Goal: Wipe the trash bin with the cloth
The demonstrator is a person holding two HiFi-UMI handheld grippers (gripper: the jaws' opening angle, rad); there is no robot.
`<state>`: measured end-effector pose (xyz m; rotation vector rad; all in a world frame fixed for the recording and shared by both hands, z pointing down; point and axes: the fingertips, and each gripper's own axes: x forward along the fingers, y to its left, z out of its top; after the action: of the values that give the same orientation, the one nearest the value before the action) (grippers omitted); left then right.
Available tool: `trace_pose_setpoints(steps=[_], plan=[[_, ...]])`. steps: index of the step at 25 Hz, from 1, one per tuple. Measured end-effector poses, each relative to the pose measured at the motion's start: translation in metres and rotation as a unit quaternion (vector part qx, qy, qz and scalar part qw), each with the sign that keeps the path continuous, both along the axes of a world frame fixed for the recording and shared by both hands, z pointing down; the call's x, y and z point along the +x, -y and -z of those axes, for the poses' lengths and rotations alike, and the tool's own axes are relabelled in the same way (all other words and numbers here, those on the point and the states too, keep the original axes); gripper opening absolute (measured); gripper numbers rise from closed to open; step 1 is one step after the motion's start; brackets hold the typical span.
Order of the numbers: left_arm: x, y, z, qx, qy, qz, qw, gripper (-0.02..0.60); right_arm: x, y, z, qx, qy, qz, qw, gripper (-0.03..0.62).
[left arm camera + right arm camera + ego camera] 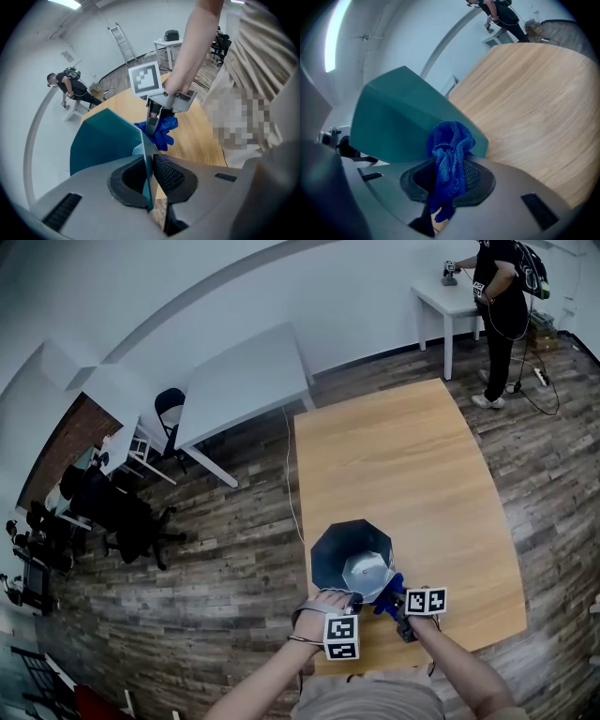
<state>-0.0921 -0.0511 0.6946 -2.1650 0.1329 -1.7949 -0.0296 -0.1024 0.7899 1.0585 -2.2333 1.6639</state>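
Left gripper [150, 176] fills the foreground of its own view; its fingers [173, 176] are closed on the thin teal wall of the bin [328, 549], which runs edge-on between the two pads. Bin stands upright on the wooden desk [403, 465], close to the near left corner, with its mouth open upward; it is many-sided, dark teal, with a pale shiny floor inside. Right gripper [449, 176] sits just right of the left one, at the bin's near right side; its fingers grip a bunched blue cloth [449, 150], with the pads pressed on the knit and a short end hanging below them. Upper part of the cloth lies against or just beside the bin's outer wall; contact cannot be confirmed. Rest of the desk top shows bare wood. Beyond the desk, a person [497, 296] in dark clothing stands at a small white table [445, 301] at the far right; a large white table [244, 381] stands left of the desk on a plank floor [234, 549], with black chairs [171, 409] beside it.
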Motion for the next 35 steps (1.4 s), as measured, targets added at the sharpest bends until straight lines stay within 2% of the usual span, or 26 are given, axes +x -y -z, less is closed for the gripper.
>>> trace_pose_setpoints(steps=[5,9,12,15,20,28,35], plan=[[-0.003,0.0,-0.002,-0.002,-0.004,-0.005,1.0,0.044,-0.006,0.005,-0.065,-0.032,-0.051,0.048,0.997,0.078],[0.0,0.0,-0.005,0.0,-0.003,-0.002,1.0,0.044,-0.006,0.007,-0.108,-0.065,-0.08,0.067,0.992,0.078],[-0.002,0.001,-0.005,0.0,-0.007,0.007,1.0,0.044,-0.011,0.003,-0.126,-0.086,-0.091,0.076,0.989,0.078],[-0.003,0.002,-0.005,-0.003,-0.016,0.022,0.9996,0.043,-0.013,0.0,-0.127,-0.075,-0.095,0.09,0.988,0.078],[-0.007,0.0,-0.002,-0.002,-0.02,0.041,0.9989,0.043,0.003,-0.014,-0.083,-0.027,-0.099,0.113,0.988,0.078],[-0.001,0.004,0.001,-0.028,-0.039,0.096,0.9942,0.039,0.031,-0.046,0.045,0.065,-0.023,0.086,0.994,0.078],[0.019,0.006,0.006,-0.052,-0.047,0.145,0.987,0.037,0.019,-0.054,0.131,0.12,0.043,0.051,0.99,0.078]])
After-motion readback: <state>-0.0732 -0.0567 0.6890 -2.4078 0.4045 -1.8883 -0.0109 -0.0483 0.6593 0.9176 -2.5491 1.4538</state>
